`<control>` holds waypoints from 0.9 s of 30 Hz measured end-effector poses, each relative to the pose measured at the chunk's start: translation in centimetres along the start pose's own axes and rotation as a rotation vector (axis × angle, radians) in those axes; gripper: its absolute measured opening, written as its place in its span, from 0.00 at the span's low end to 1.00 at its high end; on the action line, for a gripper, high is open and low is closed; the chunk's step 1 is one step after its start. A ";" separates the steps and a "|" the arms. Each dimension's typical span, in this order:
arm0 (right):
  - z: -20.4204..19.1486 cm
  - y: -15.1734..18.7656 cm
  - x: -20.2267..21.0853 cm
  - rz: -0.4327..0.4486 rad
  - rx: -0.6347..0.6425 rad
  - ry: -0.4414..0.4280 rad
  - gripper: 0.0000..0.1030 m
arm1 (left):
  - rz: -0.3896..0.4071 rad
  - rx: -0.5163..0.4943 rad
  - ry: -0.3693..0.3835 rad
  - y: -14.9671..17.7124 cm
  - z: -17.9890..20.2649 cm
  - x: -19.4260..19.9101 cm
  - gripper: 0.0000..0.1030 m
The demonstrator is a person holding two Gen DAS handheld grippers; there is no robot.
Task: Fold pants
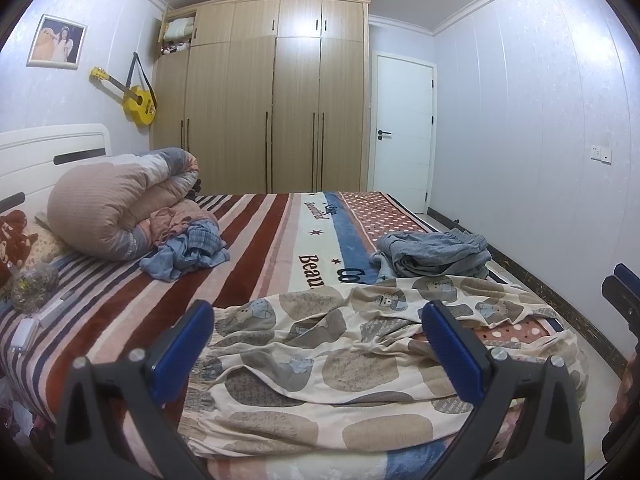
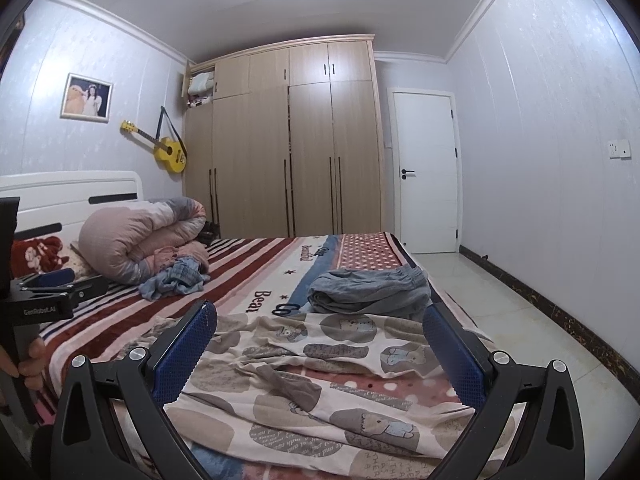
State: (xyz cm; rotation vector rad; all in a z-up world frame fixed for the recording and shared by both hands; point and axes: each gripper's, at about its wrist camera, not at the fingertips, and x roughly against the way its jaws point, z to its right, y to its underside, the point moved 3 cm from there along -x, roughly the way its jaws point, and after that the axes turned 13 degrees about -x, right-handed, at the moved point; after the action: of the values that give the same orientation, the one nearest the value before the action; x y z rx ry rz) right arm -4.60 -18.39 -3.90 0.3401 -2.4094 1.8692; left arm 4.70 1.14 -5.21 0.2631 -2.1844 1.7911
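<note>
**Pants lie crosswise under both grippers, neither one gripping**

I have both grippers hovering over the near edge of the bed [image 1: 256, 240], fingers spread wide, nothing between them. The left gripper [image 1: 320, 344] and the right gripper [image 2: 320, 356] each look straight down their fingers onto the patterned pants [image 1: 344, 352], which lie directly ahead and below.

Key relation: the pants run left to right across my view, long axis roughly parallel to the near bed edge. From the left wrist view the gathered waistband end [image 1: 224, 320] appears to sit toward my left. The far end trails off toward the right bed edge, so that end falls to the right gripper. My judgement: each gripper is nearer its own end, and neither has to cross over.

Look of the pants: cream fabric with large brown and grey blobs and small bear prints, thin and limp. Rumpled, with creases across the middle, and a gap where the polka-dot bedcover shows through. Not flat enough for a clean fold as they lie.

Also on the bed: folded grey garment [image 1: 436, 254] just beyond the pants, touching or nearly so; cannot tell which. A loose blue clothes heap [image 1: 188, 252] lies well apart to the left, beside a rolled quilt [image 1: 120, 204].

Next move, as I judge it: descend onto the two ends and pull taut.
</note>
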 end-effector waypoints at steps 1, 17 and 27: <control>0.0 0.0 0.0 -0.001 0.001 0.001 0.99 | 0.000 -0.001 -0.001 0.0 0.1 0.0 0.99; 0.3 0.2 -0.2 0.000 -0.003 0.001 0.99 | 0.002 0.002 0.000 0.0 0.3 0.1 0.99; 0.4 0.3 -0.3 -0.001 -0.002 0.000 0.99 | 0.006 -0.001 0.003 -0.1 0.4 0.3 0.99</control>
State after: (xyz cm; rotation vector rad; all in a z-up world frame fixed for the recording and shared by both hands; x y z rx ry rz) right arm -4.36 -18.69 -4.31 0.3413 -2.4105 1.8665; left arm 4.39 0.78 -5.07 0.2545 -2.1860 1.7928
